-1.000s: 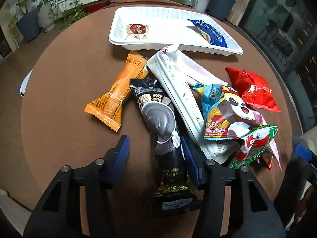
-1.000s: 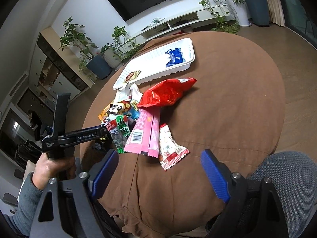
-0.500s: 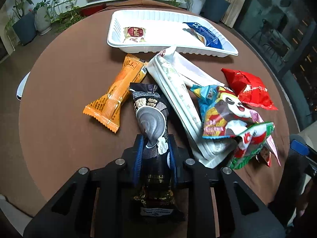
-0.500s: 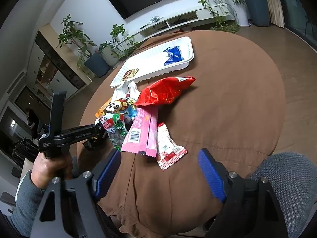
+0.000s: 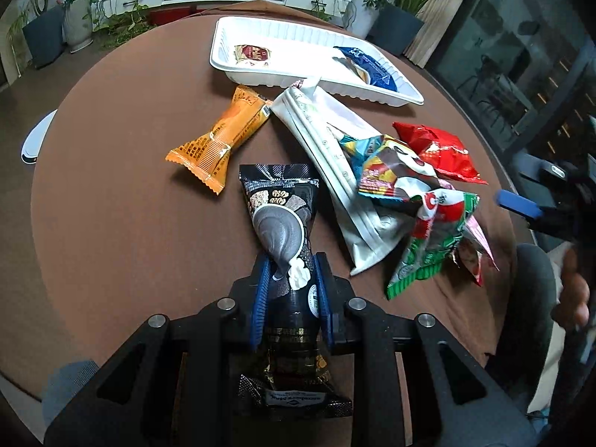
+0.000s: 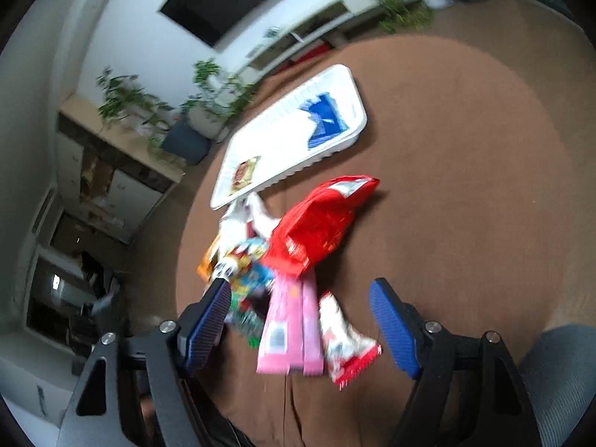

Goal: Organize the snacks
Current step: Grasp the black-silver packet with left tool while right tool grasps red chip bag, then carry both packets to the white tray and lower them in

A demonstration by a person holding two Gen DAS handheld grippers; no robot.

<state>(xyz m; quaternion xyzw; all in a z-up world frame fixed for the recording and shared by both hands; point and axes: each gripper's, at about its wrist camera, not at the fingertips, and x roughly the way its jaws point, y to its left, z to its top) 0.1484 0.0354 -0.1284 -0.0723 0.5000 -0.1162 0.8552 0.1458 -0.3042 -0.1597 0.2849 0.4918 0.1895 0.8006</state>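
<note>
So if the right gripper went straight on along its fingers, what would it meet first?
Most likely the pink packet, lying between the open right gripper's fingers, with the small red-and-white packet beside it. The view is blurred, so depth is uncertain.

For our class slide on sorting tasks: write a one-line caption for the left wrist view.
Left gripper clamps a black snack packet on the brown table, white tray beyond.

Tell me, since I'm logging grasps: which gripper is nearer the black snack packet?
Left. The left gripper is clamped on the black snack packet; the right gripper hangs open over the pink packet.
</note>
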